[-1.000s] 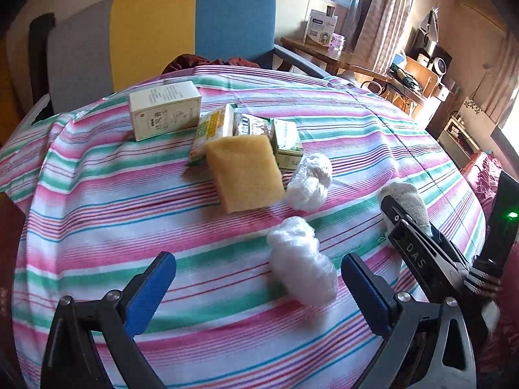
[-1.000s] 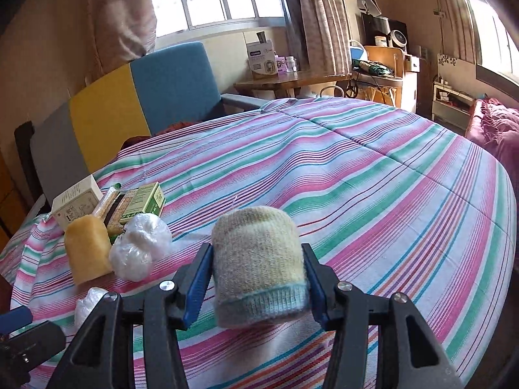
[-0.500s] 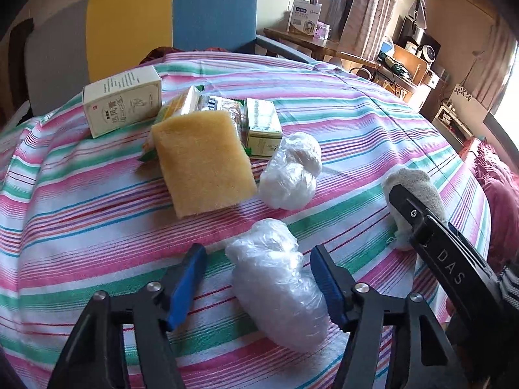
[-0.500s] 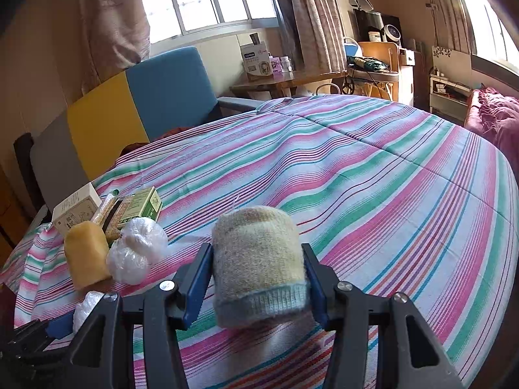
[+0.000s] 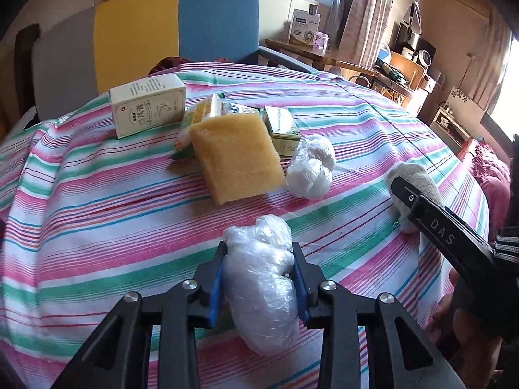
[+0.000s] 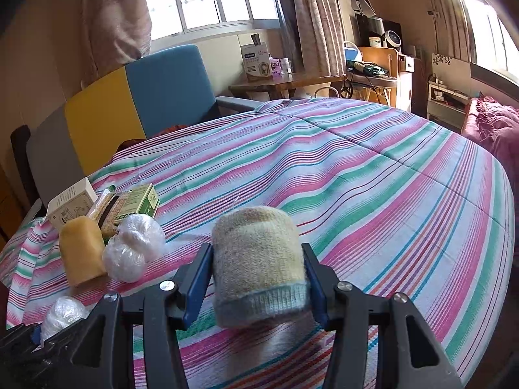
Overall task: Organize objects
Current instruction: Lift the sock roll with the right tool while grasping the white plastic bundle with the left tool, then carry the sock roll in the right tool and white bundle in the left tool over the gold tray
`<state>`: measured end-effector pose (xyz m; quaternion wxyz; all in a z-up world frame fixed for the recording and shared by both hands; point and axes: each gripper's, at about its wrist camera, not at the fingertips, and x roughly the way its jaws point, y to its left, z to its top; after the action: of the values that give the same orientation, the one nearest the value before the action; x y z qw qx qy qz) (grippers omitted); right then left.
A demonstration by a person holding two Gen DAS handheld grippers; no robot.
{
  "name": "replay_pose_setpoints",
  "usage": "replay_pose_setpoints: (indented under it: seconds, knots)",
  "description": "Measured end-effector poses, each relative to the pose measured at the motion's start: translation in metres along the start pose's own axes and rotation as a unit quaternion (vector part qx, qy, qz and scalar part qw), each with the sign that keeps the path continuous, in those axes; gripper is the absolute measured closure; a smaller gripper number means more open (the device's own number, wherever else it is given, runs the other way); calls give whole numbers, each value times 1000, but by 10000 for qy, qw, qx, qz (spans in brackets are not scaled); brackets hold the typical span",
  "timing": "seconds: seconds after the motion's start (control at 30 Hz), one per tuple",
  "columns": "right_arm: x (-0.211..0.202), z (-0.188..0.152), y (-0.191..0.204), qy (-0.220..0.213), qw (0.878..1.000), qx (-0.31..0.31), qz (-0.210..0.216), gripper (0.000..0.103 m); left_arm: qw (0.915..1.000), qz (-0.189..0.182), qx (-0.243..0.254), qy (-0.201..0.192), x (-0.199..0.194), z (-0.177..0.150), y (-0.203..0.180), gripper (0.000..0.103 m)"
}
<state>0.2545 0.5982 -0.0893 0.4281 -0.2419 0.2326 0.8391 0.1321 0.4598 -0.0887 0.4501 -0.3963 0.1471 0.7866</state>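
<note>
My left gripper (image 5: 259,274) is shut on a clear plastic-wrapped bundle (image 5: 262,287) low over the striped tablecloth (image 5: 97,214). My right gripper (image 6: 258,274) is shut on a rolled beige sock with a pale blue cuff (image 6: 258,262); it shows at the right of the left wrist view (image 5: 412,181). A second plastic bundle (image 5: 311,167) lies beside a yellow sponge (image 5: 236,157). Behind them are a white medicine box (image 5: 147,108), a yellow-green packet (image 5: 194,120) and a green box (image 5: 282,128).
A chair with grey, yellow and blue panels (image 5: 175,29) stands behind the table. A wooden side table with boxes (image 6: 282,77) and shelves with clutter stand near the window. A maroon sofa (image 6: 493,126) is at the right.
My left gripper moved forward around the near plastic bundle and closed on it. My right gripper kept its hold on the sock and barely moved.
</note>
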Motion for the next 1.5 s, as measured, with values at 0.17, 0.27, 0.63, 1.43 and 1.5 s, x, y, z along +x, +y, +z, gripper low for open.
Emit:
replay_pose_setpoints:
  seconds: [0.17,0.27,0.63,1.43,1.5]
  knots:
    - [-2,0,4,-48,9998,-125,-111,50,9998,16,19,-206,-27,-9,9,67]
    - [-3,0,5,-89,9998,-166,-114,50,9997,-49,24,-241,-42,-17,12,67]
    - [-8,3,21,-137,9979,-607,-165,50,9982,-35,-146,-586,-103,-36,55,67]
    - [-92,-22,78,336,9969,-446,560,50,9904,264,-868,-1046,-183,-58,152,67]
    - [-100,-25,84,326,9966,-450,609,50,9890,343,-944,-1088,-188,-60,166,67]
